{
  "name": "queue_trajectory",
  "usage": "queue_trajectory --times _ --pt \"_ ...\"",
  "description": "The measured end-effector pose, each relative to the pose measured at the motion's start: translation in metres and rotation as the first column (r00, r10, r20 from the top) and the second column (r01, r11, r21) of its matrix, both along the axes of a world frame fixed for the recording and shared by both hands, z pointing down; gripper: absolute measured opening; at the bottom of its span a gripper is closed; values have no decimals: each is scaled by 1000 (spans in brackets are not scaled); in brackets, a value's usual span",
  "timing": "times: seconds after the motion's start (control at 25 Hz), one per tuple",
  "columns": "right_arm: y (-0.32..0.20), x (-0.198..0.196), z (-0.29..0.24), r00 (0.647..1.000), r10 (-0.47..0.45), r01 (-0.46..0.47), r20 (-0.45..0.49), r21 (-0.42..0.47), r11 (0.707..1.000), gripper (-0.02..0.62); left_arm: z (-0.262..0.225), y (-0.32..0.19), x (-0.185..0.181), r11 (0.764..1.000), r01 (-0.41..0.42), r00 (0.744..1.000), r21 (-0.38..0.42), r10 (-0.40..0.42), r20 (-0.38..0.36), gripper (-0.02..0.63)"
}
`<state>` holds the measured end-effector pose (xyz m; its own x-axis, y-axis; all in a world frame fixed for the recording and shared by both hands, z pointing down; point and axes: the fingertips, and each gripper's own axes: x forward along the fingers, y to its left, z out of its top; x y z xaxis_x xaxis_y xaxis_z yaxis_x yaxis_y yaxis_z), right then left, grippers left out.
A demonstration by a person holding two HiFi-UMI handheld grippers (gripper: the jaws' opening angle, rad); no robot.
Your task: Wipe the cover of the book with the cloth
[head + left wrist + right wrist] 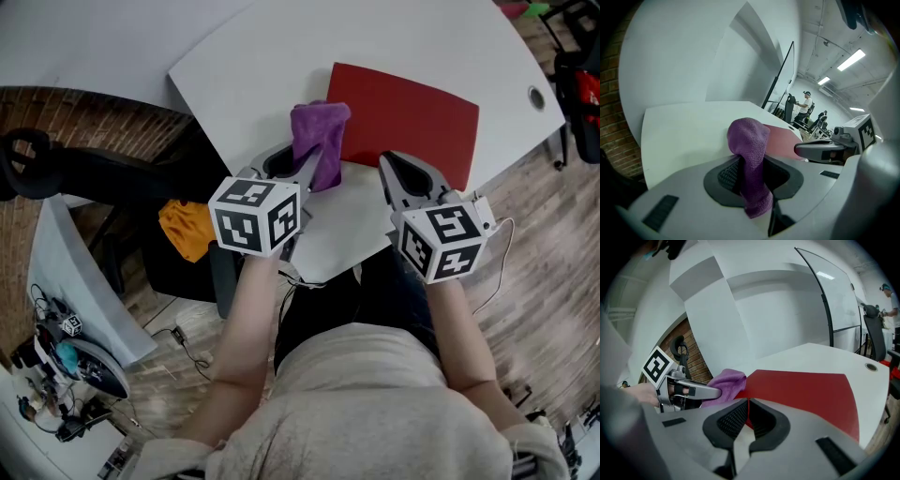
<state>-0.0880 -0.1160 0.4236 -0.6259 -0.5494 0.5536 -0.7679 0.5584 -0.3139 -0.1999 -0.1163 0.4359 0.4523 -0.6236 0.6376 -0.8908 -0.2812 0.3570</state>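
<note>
Your left tongs [751,178] are clamped on the cloth [748,140]. The cloth is purple and bunched, with a wad standing up past the pads and a tail hanging below them. In the head view it sits at the left edge of the book [408,117], by the near-left corner. You cannot tell whether it touches the cover. The book is red, closed and lying flat on the white bench [272,56]. Your right tongs [746,404] are closed down to a thin slit and hold nothing, with their tips at the book's near edge. The two tongs are side by side, apart, and point away from you.
</note>
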Motion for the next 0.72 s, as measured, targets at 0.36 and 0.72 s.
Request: queue_trajectory --times 0.36,0.72 --pt "2 -6 -4 1000 -27 26 3 10 1000 23 -2 5 -7 1000 27 1000 3 -27 -1 110" --pt "-1 -1 -14 999 -44 44 6 31 999 23 -14 2 -4 998 43 999 43 -43 -8 110"
